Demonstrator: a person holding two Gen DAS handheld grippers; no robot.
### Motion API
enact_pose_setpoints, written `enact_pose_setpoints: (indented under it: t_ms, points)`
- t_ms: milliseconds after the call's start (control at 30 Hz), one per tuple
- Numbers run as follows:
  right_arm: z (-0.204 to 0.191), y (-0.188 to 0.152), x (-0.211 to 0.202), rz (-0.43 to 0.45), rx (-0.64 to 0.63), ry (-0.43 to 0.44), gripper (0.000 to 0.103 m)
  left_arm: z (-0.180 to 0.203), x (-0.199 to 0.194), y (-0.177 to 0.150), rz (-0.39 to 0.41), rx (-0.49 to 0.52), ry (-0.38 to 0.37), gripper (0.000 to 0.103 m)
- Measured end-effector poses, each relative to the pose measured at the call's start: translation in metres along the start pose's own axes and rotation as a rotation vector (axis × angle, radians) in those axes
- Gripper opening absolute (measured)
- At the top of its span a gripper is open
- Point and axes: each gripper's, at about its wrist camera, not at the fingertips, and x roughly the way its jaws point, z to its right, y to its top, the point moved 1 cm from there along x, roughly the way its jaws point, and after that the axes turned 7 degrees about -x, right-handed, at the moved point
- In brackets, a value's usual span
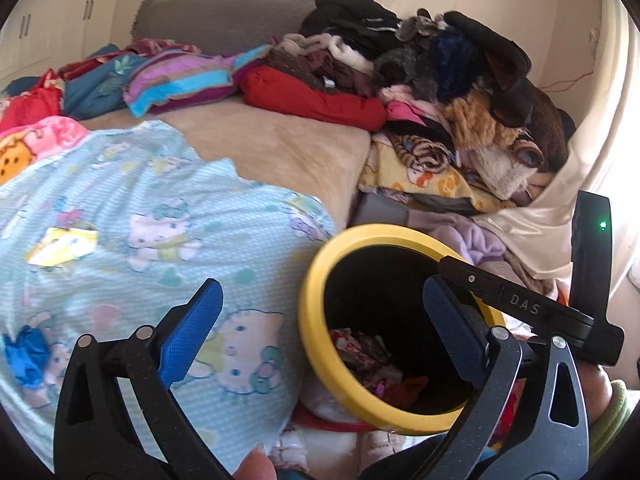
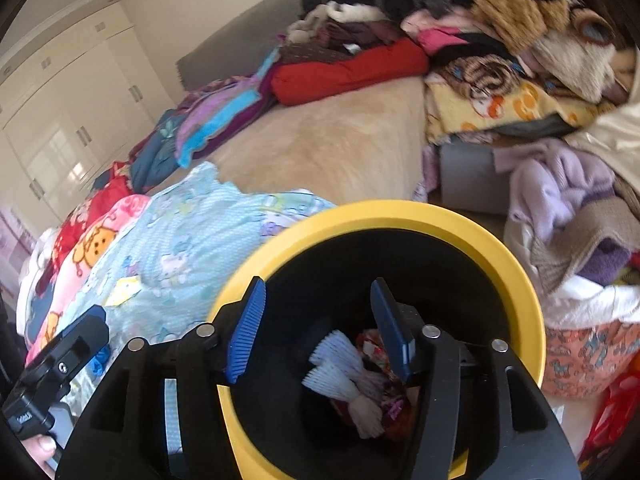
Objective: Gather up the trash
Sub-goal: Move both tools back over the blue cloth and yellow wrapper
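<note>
A clothes-heaped bed (image 1: 280, 148) fills the background, with the yellow-rimmed bin (image 2: 400, 216) beside it holding trash (image 2: 360, 380), right gripper (image 2: 320, 328) fingers half-spread and empty above it, left gripper (image 1: 320, 320) fingers wide, at nine o'clock.

The left tool (image 1: 322, 320) is showing glossy black, speckled plastic arms with triangular cut-outs, round silver rivets at the joints and blue ribbed fingers (image 1: 192, 328). The right tool (image 2: 318, 328) is wearing the same black frame, silver rivets and blue pads; seen from the left wrist camera, its body is carrying white letters "DAS" and a glowing green light. A light green sleeve (image 1: 612, 416) is peeking in at the wrist.
</note>
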Motion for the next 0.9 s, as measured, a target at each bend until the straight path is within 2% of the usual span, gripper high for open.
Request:
enact_pose_setpoints:
  t_ms: [233, 400, 600, 700, 900]
  points:
    - [-0.046, 0.007, -0.005, 0.035, -0.095, 0.057, 0.062, -0.026, -0.028, 0.008, 0.066, -0.027, 0.046, 0.092]
    - [-0.073, 0.008, -0.006, 0.042, -0.148, 0.077, 0.069, -0.048, -0.043, 0.010, 0.090, -0.059, 0.073, 0.092]
    - [-0.106, 0.004, -0.004, 0.039, -0.215, 0.108, 0.070, -0.074, -0.060, 0.010, 0.120, -0.092, 0.118, 0.092]
    - [-0.121, 0.000, -0.002, 0.040, -0.253, 0.108, 0.076, -0.092, -0.070, 0.007, 0.132, -0.111, 0.147, 0.092]
    - [-0.154, -0.003, 0.017, 0.010, -0.240, 0.182, 0.076, -0.135, -0.085, -0.005, 0.138, -0.150, 0.230, 0.092]
